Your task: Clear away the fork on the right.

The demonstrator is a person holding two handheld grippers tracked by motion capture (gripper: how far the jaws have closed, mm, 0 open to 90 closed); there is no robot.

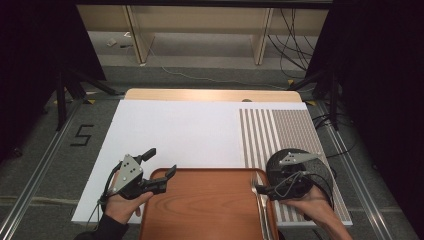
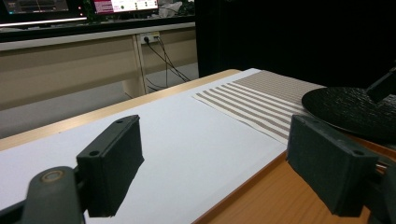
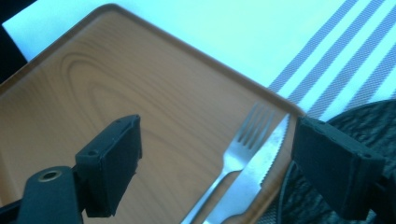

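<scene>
A wooden tray (image 1: 200,200) lies at the table's near edge. A fork (image 1: 258,197) and a serrated knife (image 3: 252,172) rest side by side along the tray's right side. A black textured plate (image 1: 322,172) sits on the striped placemat (image 1: 280,130), just right of the tray. My right gripper (image 1: 262,189) hovers open over the plate's left edge. In the right gripper view the fork (image 3: 233,154) and knife lie below, between the jaws of my right gripper (image 3: 215,163). My left gripper (image 1: 161,161) is open and empty at the tray's far left corner.
A white mat (image 1: 180,132) covers most of the table, with bare room beyond the tray. The wooden table edge (image 1: 210,95) runs along the far side. Tripod legs and cables stand on the floor at both sides.
</scene>
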